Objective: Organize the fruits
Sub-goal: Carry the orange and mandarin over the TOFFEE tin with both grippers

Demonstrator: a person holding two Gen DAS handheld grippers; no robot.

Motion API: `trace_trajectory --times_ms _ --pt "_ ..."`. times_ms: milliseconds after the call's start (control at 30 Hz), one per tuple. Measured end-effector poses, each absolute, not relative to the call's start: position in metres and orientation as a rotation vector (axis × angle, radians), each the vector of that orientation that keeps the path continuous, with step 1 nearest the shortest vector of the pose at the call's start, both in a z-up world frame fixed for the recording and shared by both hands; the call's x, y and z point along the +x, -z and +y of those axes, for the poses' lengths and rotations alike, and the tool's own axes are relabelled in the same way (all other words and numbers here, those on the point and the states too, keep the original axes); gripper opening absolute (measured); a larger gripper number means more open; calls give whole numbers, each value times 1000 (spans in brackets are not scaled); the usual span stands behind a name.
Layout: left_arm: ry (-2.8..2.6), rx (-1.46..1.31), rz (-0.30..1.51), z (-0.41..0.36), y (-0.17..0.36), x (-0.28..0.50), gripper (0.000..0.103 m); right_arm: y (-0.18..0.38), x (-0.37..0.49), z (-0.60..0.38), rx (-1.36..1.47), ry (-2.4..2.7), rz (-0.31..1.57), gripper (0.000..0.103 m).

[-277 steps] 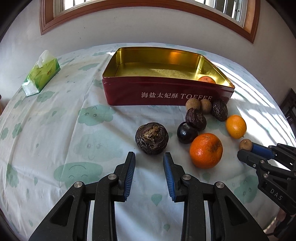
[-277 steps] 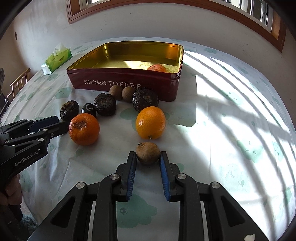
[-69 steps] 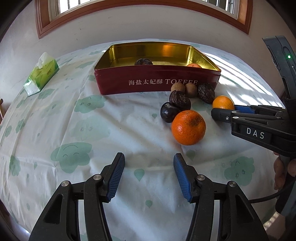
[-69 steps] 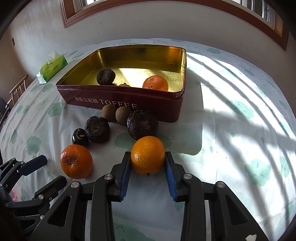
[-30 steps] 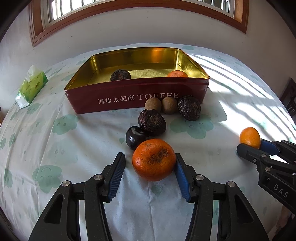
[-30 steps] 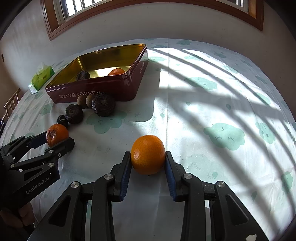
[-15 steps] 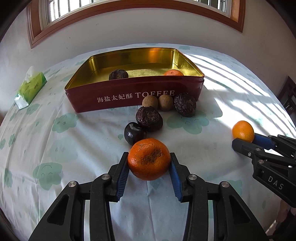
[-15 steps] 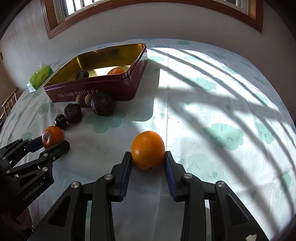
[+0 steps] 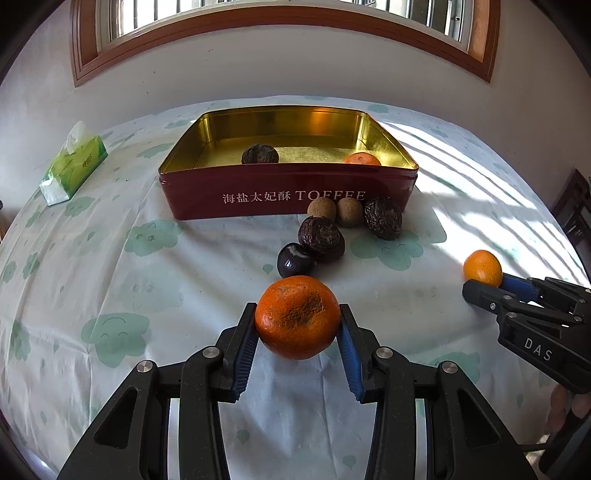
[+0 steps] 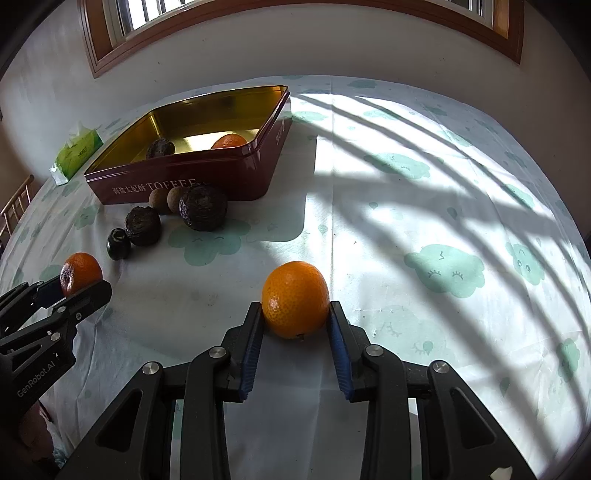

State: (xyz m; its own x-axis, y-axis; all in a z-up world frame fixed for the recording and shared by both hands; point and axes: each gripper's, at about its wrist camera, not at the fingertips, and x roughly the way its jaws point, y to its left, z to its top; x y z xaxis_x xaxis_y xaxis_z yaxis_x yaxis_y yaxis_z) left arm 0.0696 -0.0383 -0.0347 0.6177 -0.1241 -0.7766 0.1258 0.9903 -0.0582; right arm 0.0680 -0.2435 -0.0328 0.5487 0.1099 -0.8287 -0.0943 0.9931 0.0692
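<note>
My left gripper [image 9: 297,328] is shut on a blemished tangerine [image 9: 297,317] and holds it just above the tablecloth. My right gripper [image 10: 295,314] is shut on a smooth orange [image 10: 295,298], which also shows in the left wrist view [image 9: 482,267]. The red toffee tin [image 9: 288,195] stands at the back and holds a dark wrinkled fruit [image 9: 259,154] and an orange fruit [image 9: 362,158]. In front of it lie two brown round fruits [image 9: 322,209], two dark wrinkled fruits [image 9: 321,238] and a small dark plum-like fruit [image 9: 295,260].
A green tissue pack [image 9: 74,166] lies at the far left of the round table with its white cloud-print cloth [image 9: 110,277]. A window with a wooden frame [image 9: 280,33] is on the wall behind. A dark chair [image 9: 576,210] stands at the right.
My left gripper has closed on the blemished tangerine and lifted it slightly. My right gripper still holds the smooth orange, away from the tin at the right.
</note>
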Motion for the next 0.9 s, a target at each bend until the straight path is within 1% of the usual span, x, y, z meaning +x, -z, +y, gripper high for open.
trace_trajectory --times_ms 567,900 --pt "133 -37 886 -23 34 70 43 29 70 -237 13 -110 1005 31" --pt "125 -67 875 -13 29 72 43 16 72 -225 -9 -131 988 31"
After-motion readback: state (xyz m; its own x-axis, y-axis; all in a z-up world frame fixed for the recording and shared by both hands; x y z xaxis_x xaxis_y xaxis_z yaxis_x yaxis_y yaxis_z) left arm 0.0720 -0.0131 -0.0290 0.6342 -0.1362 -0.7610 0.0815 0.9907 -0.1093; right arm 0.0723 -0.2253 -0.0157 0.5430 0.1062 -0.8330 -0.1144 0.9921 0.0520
